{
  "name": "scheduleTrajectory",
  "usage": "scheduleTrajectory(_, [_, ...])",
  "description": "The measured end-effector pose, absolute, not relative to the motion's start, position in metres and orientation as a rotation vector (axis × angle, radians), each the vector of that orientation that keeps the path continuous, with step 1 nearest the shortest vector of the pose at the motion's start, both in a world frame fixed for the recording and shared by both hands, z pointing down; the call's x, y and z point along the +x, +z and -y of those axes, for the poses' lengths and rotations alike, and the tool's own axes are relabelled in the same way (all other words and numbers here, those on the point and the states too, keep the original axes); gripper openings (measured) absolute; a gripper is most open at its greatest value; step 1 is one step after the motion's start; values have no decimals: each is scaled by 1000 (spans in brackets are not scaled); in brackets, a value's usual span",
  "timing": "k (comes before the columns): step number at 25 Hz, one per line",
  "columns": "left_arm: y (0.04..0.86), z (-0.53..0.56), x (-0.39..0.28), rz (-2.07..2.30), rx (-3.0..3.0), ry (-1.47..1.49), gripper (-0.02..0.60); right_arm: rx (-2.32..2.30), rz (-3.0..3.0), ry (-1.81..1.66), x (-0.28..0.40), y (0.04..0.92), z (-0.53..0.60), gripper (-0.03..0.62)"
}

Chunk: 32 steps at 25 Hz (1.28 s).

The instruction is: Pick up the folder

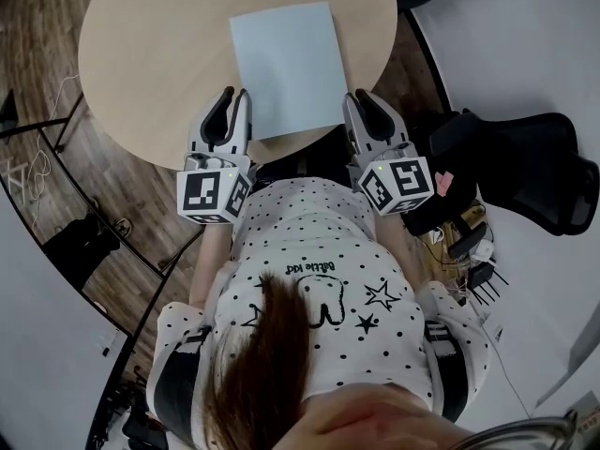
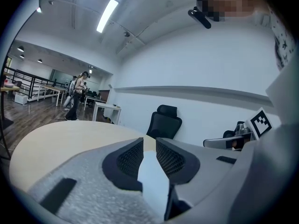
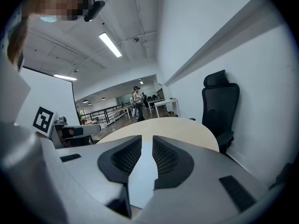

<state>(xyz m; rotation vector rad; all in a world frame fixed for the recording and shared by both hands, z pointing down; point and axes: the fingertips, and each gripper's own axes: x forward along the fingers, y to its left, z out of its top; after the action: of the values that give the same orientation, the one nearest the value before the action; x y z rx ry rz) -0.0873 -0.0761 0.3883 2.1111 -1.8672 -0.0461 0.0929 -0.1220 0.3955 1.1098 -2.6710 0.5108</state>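
The round worktop (image 1: pixel 150 45) carries one thing, the pale blue folder (image 1: pixel 286 64). It lies flat with its short near side at the worktop's near edge, perhaps just over it. The left gripper (image 1: pixel 233 97) sits at the folder's near left corner and the right gripper (image 1: pixel 365 101) just beside its near right corner, both pointing across towards the far edge. On each, the fingers (image 2: pixel 128 158) (image 3: pixel 164 157) stand a little apart, leaving a narrow gap, and they hold nothing. The folder's blue shows through that gap in both gripper views, and I cannot tell whether any finger touches it. The main risk, as I judge it, is that a thin flat folder offers no side to pinch, so fingers closing side to side above it would meet on air or only scrape the cover. A push from the tips could slide it towards the far edge, and a drag backwards could tip it off the near edge. If only the top cover is caught the folder may fall open, and a hold at one corner would let it sag and slip.
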Motion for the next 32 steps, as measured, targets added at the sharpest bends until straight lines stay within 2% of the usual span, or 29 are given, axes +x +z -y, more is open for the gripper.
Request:
scheduleTrajectory(9, [397, 84, -98, 1817, 2103, -40, 127, 1085, 2674, 498, 76, 395, 132, 104])
scheduleTrajectory(32, [420, 107, -126, 1762, 2027, -31, 189, 1043, 2639, 529, 54, 412, 163, 150])
